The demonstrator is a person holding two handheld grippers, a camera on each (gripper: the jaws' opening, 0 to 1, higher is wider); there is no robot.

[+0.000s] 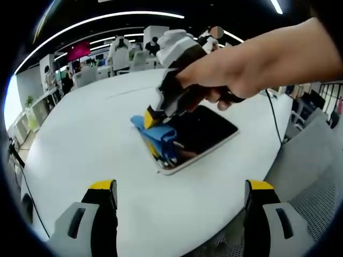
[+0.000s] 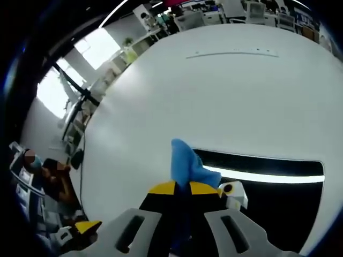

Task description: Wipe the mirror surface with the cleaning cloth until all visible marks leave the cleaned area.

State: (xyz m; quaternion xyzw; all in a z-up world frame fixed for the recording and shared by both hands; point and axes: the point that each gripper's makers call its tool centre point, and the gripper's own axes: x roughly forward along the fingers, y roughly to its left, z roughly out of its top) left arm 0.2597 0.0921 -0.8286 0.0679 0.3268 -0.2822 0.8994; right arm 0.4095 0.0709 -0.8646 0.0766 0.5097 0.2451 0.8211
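A dark rectangular mirror [image 1: 209, 131] with a pale frame lies flat on the white round table [image 1: 91, 134]. A hand reaching in from the right holds my right gripper [image 1: 153, 119], which is shut on a blue cleaning cloth [image 1: 158, 136] and presses it onto the mirror's left end. In the right gripper view the yellow-tipped jaws of the right gripper [image 2: 185, 188] pinch the blue cloth [image 2: 185, 160] at the edge of the mirror [image 2: 273, 187], whose glass reflects a bright light strip. My left gripper [image 1: 181, 187] hangs open over the near table, short of the mirror, with nothing between its jaws.
A black cable [image 1: 273, 115] runs across the table behind the mirror. White chairs [image 1: 120, 59] and desks stand beyond the far edge. A grey chair [image 1: 316, 160] sits at the right. A seated person [image 2: 51, 179] is off the table's edge in the right gripper view.
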